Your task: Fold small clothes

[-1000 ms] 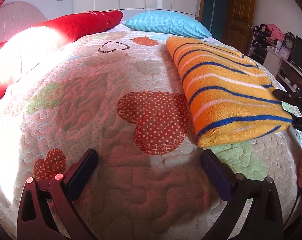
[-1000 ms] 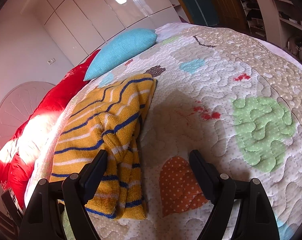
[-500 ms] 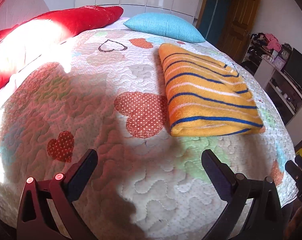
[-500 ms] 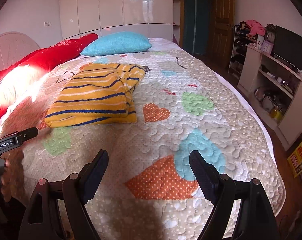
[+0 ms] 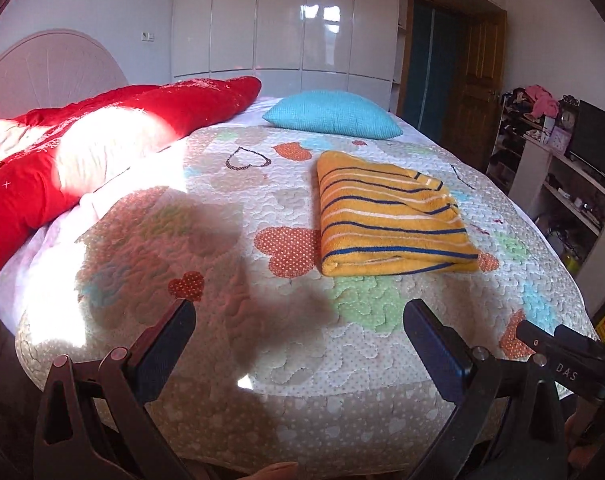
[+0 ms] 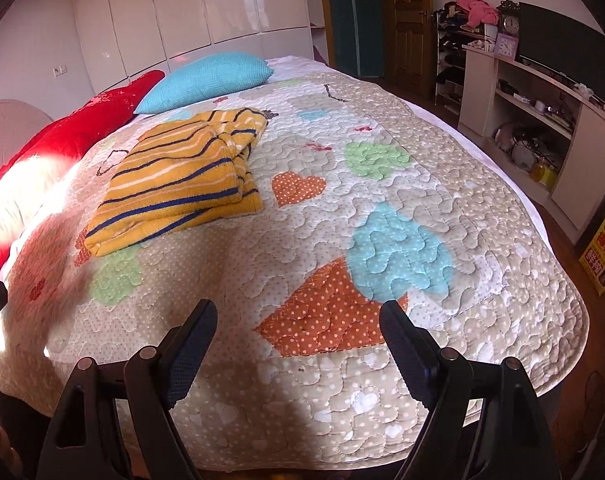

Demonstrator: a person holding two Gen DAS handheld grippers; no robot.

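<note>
Folded yellow sweater (image 5: 386, 222) with blue and white stripes lies flat on the bed quilt (image 5: 230, 264), mid-bed, right of centre in the left wrist view, left of centre in the right wrist view (image 6: 182, 178). Near edge is the fold; a bunched sleeve or hem sits along its right side in the right wrist view. An orange dotted heart patch touches its left near corner.

Left tongs (image 5: 298, 344) released, jaws wide apart, nothing between them, held off the near foot of the bed, well apart from the sweater. Right tongs (image 6: 298, 344) also released, empty, at the near edge of the bed, well apart from the sweater. Part of the right tool shows at the right edge of the left wrist view.

Far end: blue pillow (image 5: 334, 114) behind the sweater, red duvet (image 5: 102, 136) far left along the headboard (image 5: 50, 68), sun patch on it.

Right side: open shelf unit (image 6: 542, 112) holding small clutter, too small to name; clock (image 6: 511, 24) and dark TV screen (image 6: 562, 56) on top. White wardrobe (image 5: 282, 20) and wooden door (image 5: 478, 88) at the far wall.
</note>
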